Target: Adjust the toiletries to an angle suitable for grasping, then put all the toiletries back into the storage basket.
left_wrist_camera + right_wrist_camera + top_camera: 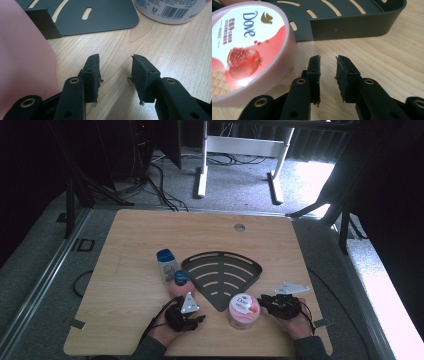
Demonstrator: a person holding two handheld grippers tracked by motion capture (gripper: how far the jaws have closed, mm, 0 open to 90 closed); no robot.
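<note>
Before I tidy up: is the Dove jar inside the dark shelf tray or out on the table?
Out. The Dove jar stands upright on the table, beside the tray corner.

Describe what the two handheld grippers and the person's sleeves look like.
Both the left gripper and the right gripper are black, each topped by a grey three-cornered plate and trailing thin black cables. Their jaws carry dark, frayed pads and brass-ringed bolt holes. The sleeves look dark grey-green.

Two black grippers: left gripper [201, 318] and right gripper [262, 301], each topped by a grey three-cornered plate with small dark holes. Thin black cables looping beside the hands. Brass-ringed screw holes along black jaw arms; pads rough, frayed at edges. Dark grey-green sleeves at bottom of frame.
</note>
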